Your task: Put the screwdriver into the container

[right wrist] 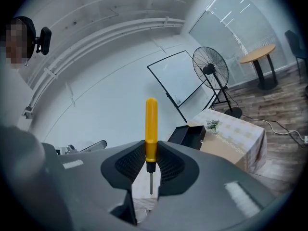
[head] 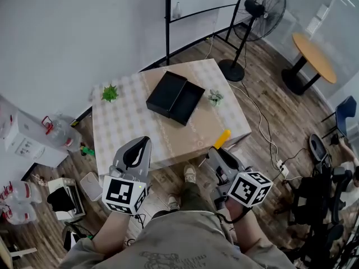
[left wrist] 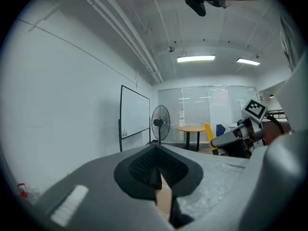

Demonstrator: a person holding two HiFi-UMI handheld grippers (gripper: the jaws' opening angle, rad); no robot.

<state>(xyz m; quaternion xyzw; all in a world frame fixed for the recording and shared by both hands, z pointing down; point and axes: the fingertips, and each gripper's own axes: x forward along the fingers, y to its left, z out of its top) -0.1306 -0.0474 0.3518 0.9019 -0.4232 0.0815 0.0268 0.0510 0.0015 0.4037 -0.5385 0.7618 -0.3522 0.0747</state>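
**A:** What is the left gripper (head: 138, 145) doing at lower left of the head view?

**B:** It is pointing at the near edge of the table (head: 120, 122). Its jaws are pressing together with nothing between them. The forearm behind it is reaching up from the bottom edge.

**A:** And the container (head: 175, 98)?

**B:** The black box is lying open at mid-table, well apart from both grippers.

**A:** Where is the screwdriver (right wrist: 151, 129)?

**B:** The right gripper (right wrist: 150, 165) is pinching it by the lower end of its yellow handle. The handle is sticking up past the jaws and the shaft is pointing down. In the head view it is hovering by the table's near right corner, below and right of the container.
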